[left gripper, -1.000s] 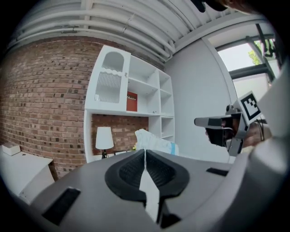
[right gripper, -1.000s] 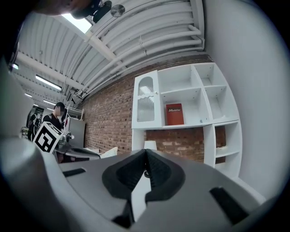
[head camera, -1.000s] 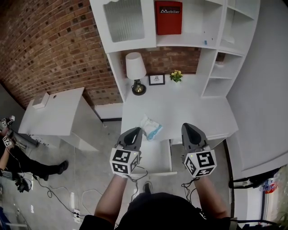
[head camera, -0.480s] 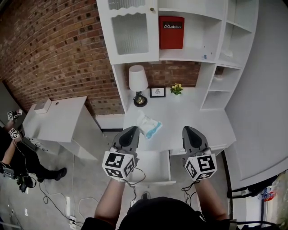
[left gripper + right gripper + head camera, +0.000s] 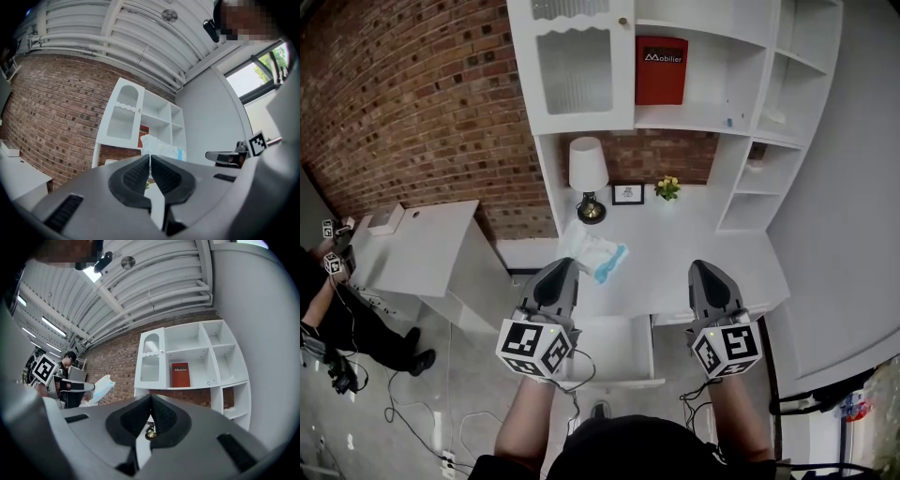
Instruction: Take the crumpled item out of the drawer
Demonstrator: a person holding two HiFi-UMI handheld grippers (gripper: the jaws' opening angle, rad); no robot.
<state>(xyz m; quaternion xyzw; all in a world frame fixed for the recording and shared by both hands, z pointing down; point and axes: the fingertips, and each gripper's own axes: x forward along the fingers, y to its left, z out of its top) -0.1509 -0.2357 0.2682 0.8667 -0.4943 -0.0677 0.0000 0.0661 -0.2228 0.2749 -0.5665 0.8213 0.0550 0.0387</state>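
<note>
Crumpled item [image 5: 594,253], apparently in left gripper [image 5: 566,265], rose higher.

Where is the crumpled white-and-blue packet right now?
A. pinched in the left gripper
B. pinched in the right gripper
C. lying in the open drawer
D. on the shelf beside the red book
A: the left gripper has its jaws shut on the packet, outside the drawer.

White desk [image 5: 698,251], lamp [image 5: 589,176], framed picture [image 5: 627,193], yellow flowers [image 5: 667,186] at its back
</note>
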